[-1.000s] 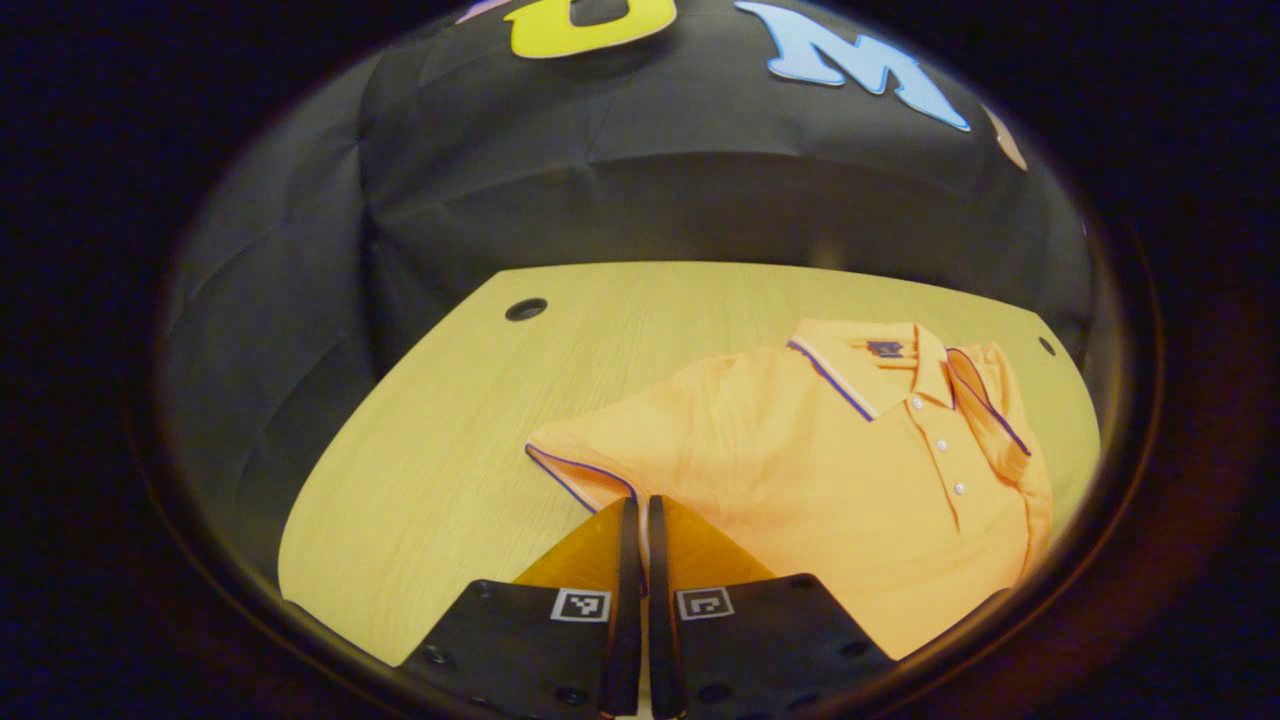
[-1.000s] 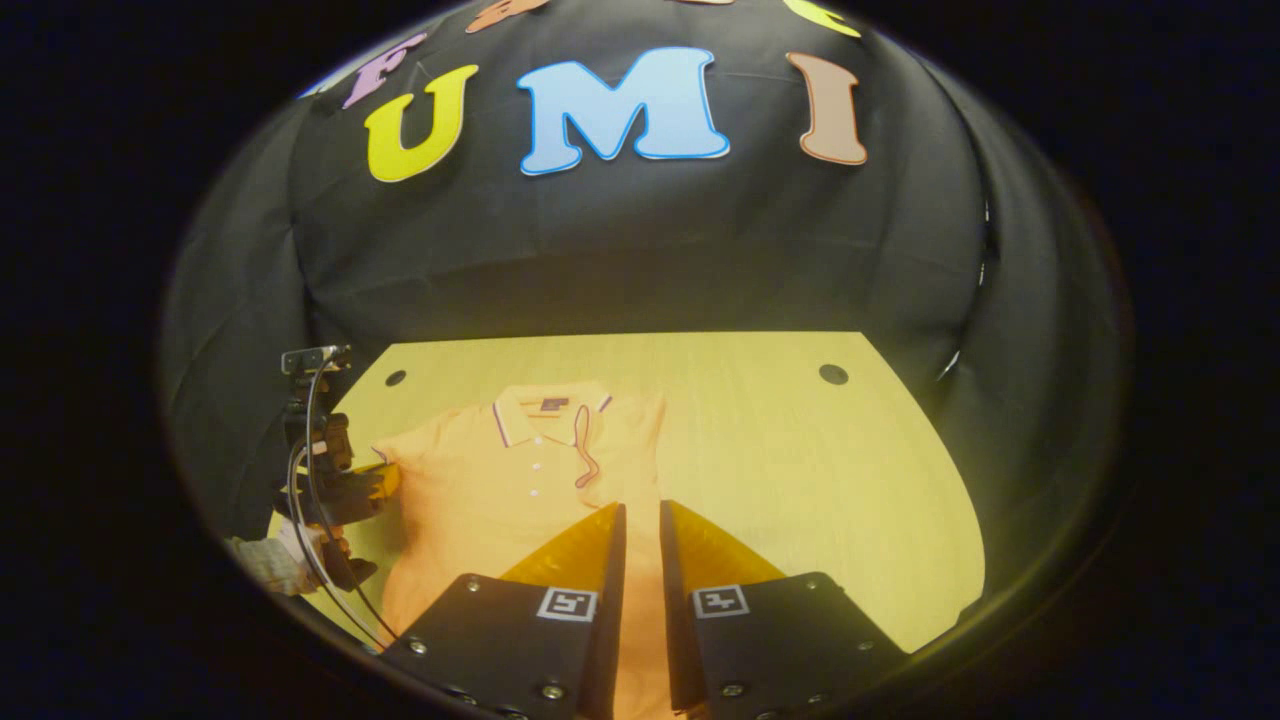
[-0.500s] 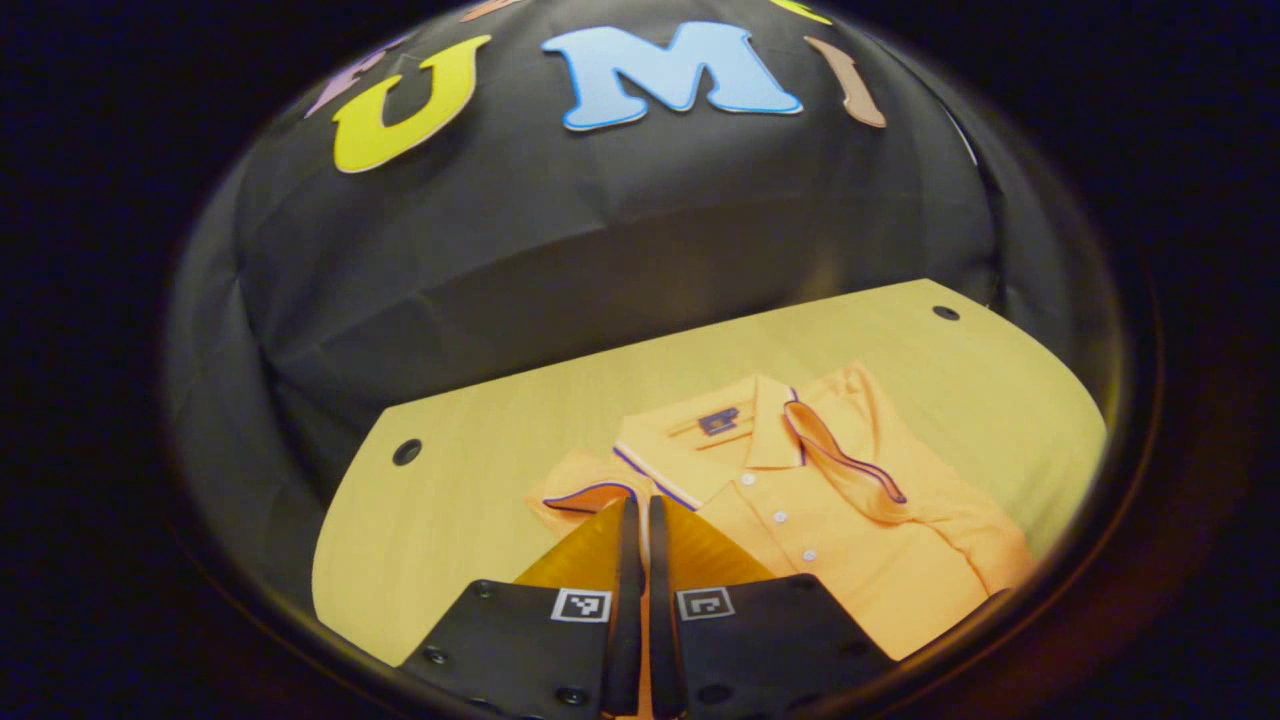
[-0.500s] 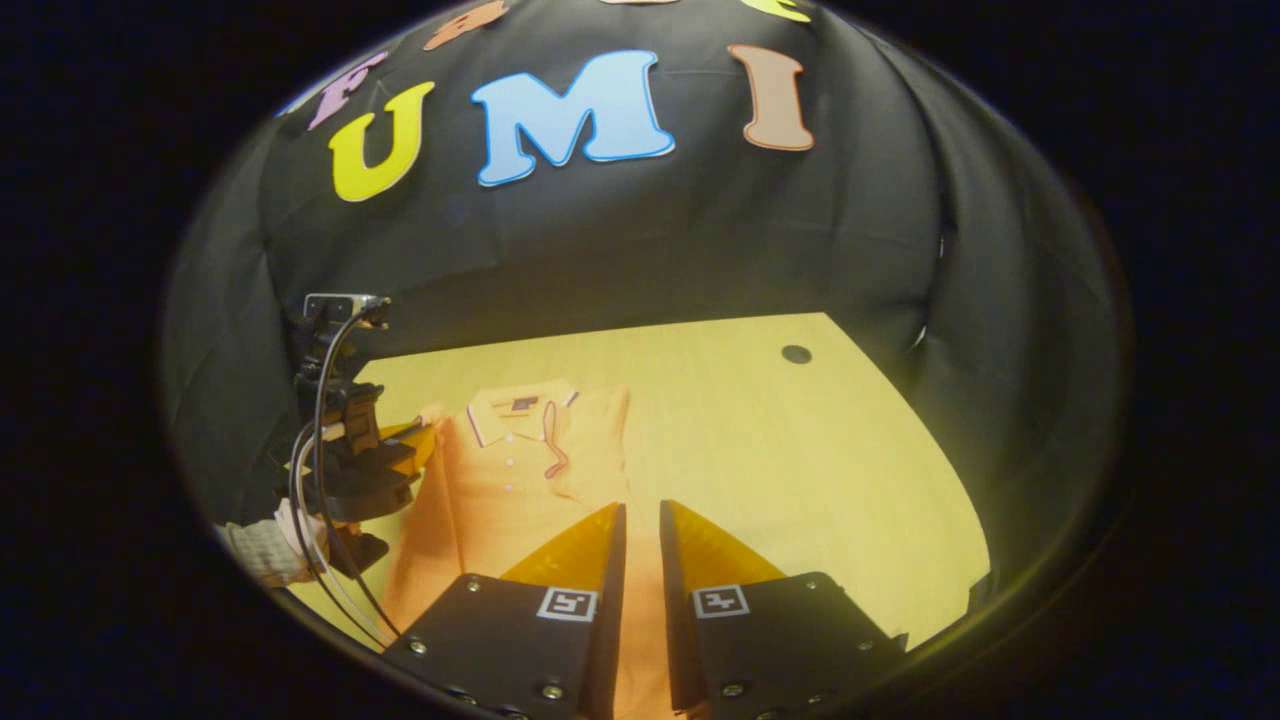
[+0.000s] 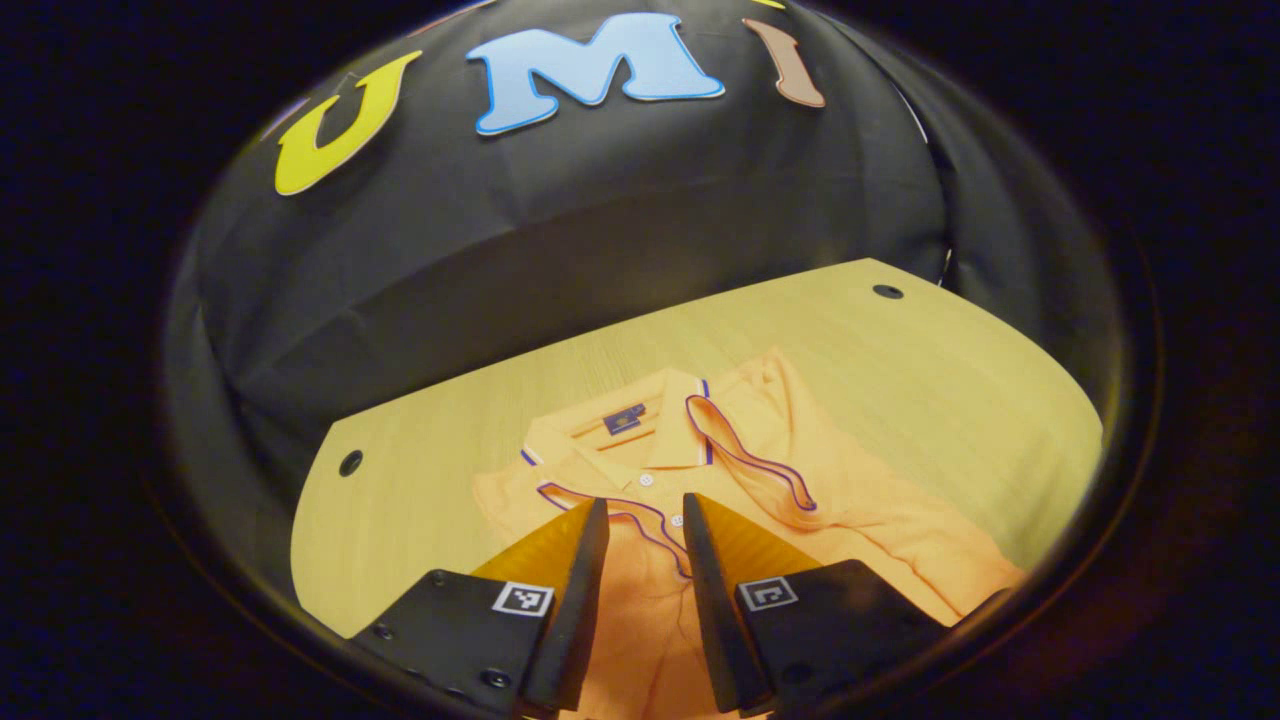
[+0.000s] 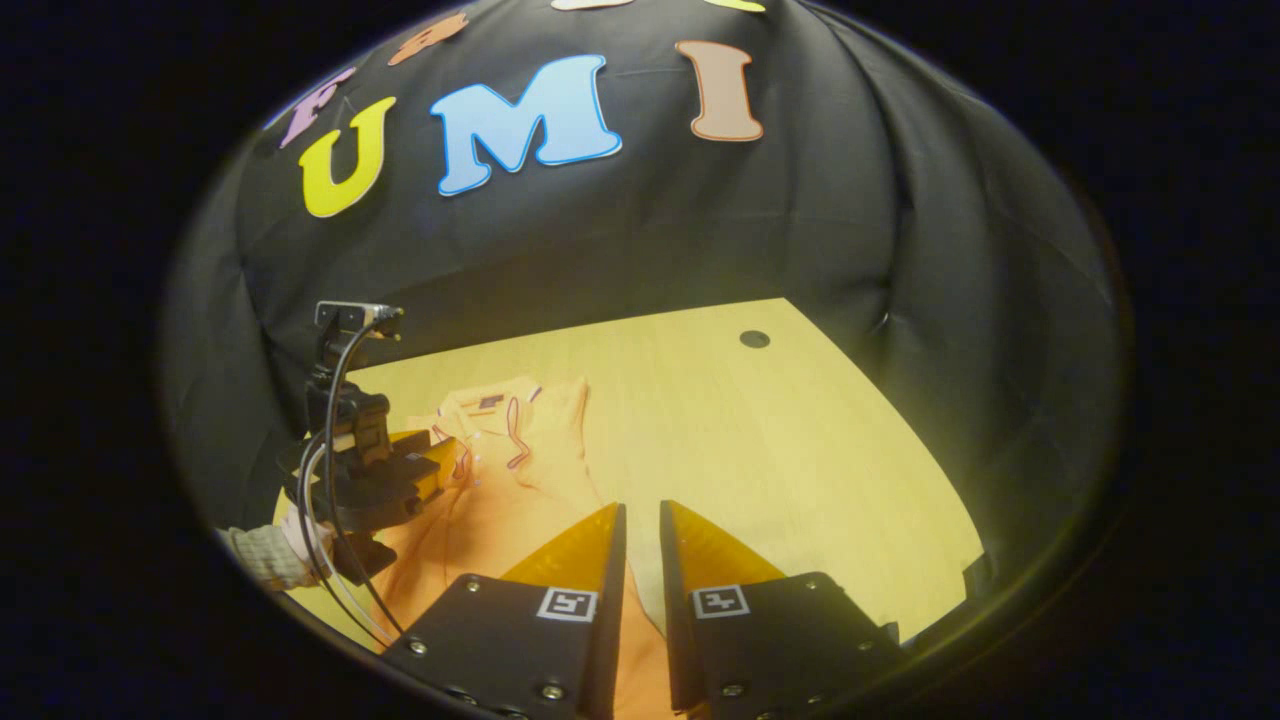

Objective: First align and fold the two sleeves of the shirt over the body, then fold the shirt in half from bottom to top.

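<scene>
An orange polo shirt (image 5: 850,520) lies face up on the wooden table (image 5: 950,380), collar (image 5: 640,420) toward the wall. Its right sleeve (image 5: 760,460), edged in purple, is folded across the chest. The left sleeve (image 5: 640,580) lies over the button placket, just under my left gripper (image 5: 645,505), which is open and holds nothing. In the right gripper view the left gripper (image 6: 440,465) hovers over the shirt (image 6: 520,500) near the collar. My right gripper (image 6: 640,510) hangs above the shirt's lower right part with a narrow gap between its fingers and nothing in it.
Round cable holes sit near the table's far corners (image 5: 887,291) (image 5: 351,462) (image 6: 754,339). A sleeved hand (image 6: 270,555) and a cable (image 6: 325,500) trail behind the left gripper. Bare tabletop (image 6: 800,450) stretches to the right of the shirt.
My left gripper carried the left sleeve inward over the chest, then opened and let it go. The right gripper drifted slightly to the right, its gap unchanged.
</scene>
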`<action>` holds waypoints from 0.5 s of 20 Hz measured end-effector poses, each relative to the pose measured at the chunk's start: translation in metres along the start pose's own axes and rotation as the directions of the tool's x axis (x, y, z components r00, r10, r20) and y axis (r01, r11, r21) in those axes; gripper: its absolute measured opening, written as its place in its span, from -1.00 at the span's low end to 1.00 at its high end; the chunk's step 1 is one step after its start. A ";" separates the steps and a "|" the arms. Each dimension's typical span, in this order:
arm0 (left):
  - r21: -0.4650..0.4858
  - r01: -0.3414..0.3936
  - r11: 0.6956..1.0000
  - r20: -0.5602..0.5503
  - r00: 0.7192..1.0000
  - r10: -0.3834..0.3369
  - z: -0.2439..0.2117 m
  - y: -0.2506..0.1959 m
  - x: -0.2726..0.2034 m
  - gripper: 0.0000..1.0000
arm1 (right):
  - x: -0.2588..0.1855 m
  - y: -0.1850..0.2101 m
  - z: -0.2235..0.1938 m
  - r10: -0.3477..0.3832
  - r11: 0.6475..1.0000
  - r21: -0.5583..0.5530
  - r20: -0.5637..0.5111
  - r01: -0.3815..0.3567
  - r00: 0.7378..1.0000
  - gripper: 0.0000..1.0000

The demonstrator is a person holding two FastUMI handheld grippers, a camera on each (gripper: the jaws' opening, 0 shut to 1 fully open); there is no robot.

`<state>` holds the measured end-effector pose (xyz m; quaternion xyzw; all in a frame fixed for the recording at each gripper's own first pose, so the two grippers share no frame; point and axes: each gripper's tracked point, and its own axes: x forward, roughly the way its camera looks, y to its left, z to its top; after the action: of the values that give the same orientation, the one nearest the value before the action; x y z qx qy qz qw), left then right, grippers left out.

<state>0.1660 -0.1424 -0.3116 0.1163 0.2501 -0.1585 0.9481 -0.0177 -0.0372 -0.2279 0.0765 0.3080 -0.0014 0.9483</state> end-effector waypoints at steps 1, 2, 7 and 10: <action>-0.006 -0.006 1.000 0.001 1.000 0.006 0.000 0.004 -0.004 0.08 | 0.000 0.000 -0.001 0.006 1.000 0.000 -0.002 -0.006 1.000 -0.59; -0.019 -0.012 1.000 0.004 1.000 0.012 0.000 0.007 -0.010 0.01 | 0.001 0.001 -0.004 0.012 1.000 -0.002 -0.003 -0.012 1.000 -0.59; -0.102 -0.047 0.994 0.017 0.999 0.049 -0.010 0.036 -0.062 0.05 | 0.003 0.005 -0.015 0.048 0.998 -0.026 -0.016 -0.049 0.999 -0.59; -0.130 -0.068 0.989 -0.002 0.998 0.069 -0.032 0.050 -0.099 0.14 | 0.005 0.007 -0.029 0.070 0.996 -0.044 -0.038 -0.072 0.997 -0.60</action>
<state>0.0885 -0.0629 -0.2808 0.0629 0.2544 -0.1095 0.9588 -0.0302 -0.0263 -0.2532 0.0658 0.3225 0.0407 0.9434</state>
